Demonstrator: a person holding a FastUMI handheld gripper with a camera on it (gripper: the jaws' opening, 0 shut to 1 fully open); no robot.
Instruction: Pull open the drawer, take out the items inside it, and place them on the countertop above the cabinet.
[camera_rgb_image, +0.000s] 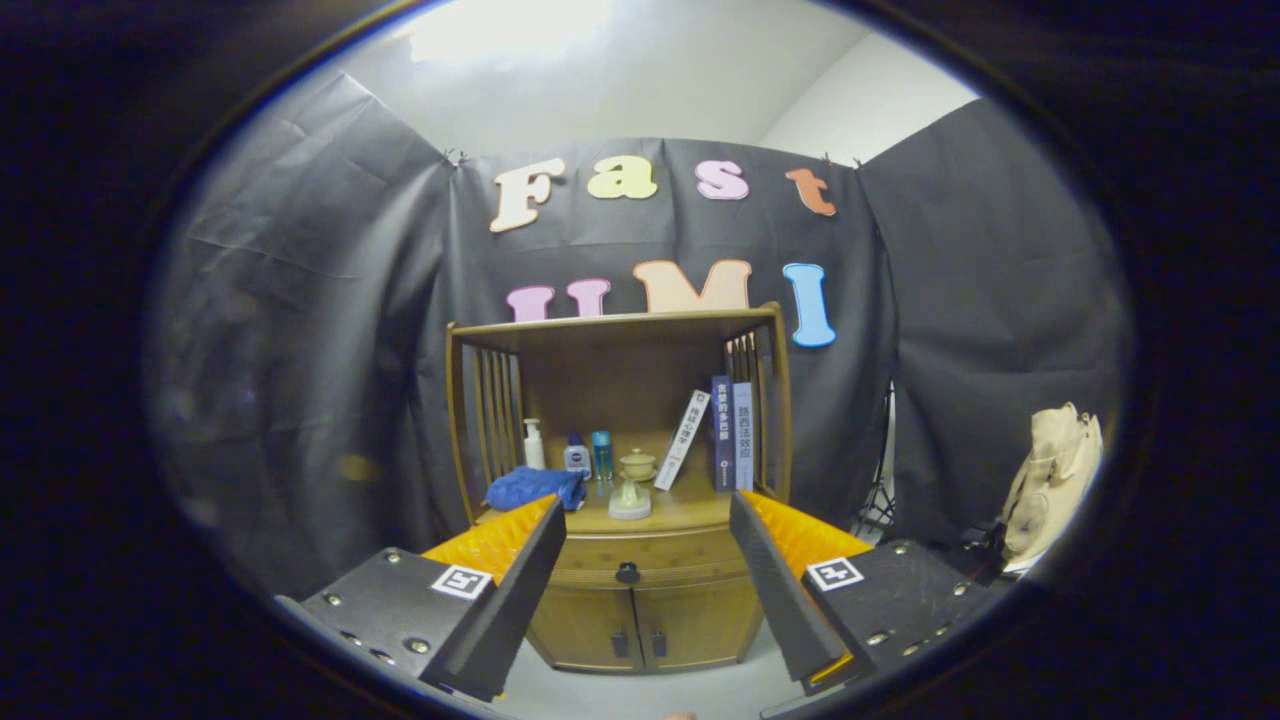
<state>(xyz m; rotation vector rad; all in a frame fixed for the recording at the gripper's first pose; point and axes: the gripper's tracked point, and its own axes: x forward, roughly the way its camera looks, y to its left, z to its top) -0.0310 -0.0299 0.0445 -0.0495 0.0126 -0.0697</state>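
Wooden cabinet (640, 600) stands upright, well beyond the gripper (640, 570) and framed in the wide gap between its spread fingers, which touch nothing. Its drawer (650, 560) is shut flush, with a dark round knob (627, 572) at centre, above two closed doors. The countertop (690, 510) just above the drawer is a flat wooden surface under an open shelf frame.

We can read no word for certain. Three books stand on the cabinet (660, 550) top: a leaning white book (682, 440), a dark book (722, 432) and a pale book (743, 435). Their spines carry printed characters too small for us to make out. A small bottle (577, 455) bears a dark mark, unreadable. The gripper (645, 505) has its fingers spread wide, empty, each mount showing a square black-and-white marker: left marker (461, 581), right marker (835, 573).
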